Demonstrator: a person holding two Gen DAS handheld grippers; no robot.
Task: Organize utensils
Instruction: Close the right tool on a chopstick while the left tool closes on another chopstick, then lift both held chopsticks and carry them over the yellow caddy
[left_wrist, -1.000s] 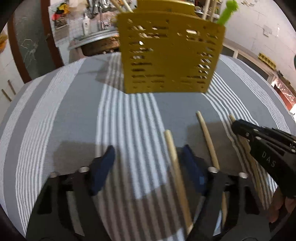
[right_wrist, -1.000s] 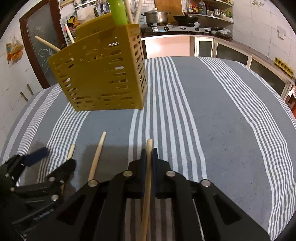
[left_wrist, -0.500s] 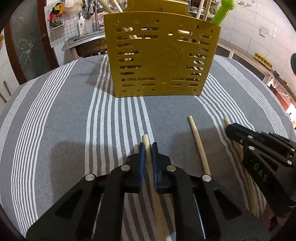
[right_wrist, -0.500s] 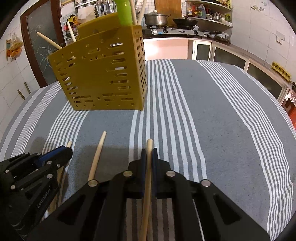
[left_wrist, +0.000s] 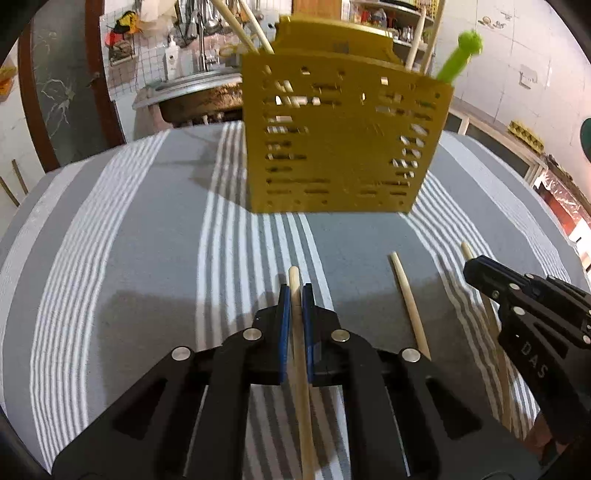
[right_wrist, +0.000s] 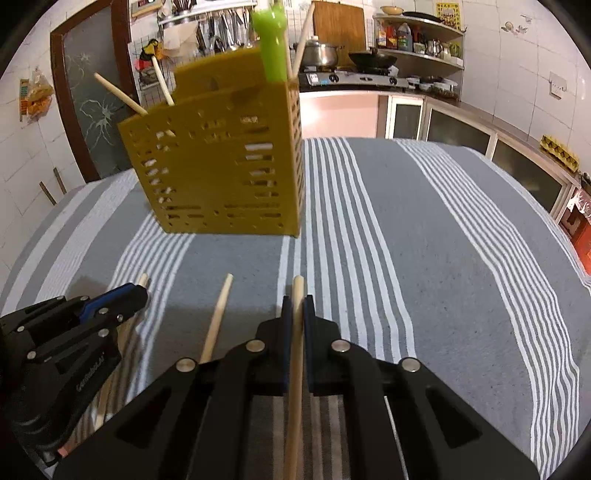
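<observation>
Left gripper (left_wrist: 294, 295) clamps a chopstick (left_wrist: 300, 354) w/ yellow caddy (left_wrist: 343, 144) ahead, maybe tilted.

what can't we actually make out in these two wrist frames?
- Left wrist view: the rear of the chopstick in the left gripper runs under the gripper body and off the bottom edge.
- Right wrist view: same for the right gripper and its chopstick.
- Both views: the holder's inside is hidden by its perforated wall.
- Both views: whether the held sticks have left the cloth.

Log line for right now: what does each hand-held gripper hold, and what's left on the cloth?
left hand-held gripper: shut on chopstick | right hand-held gripper: shut on chopstick | loose chopstick: on cloth between them | yellow holder: ahead
</observation>
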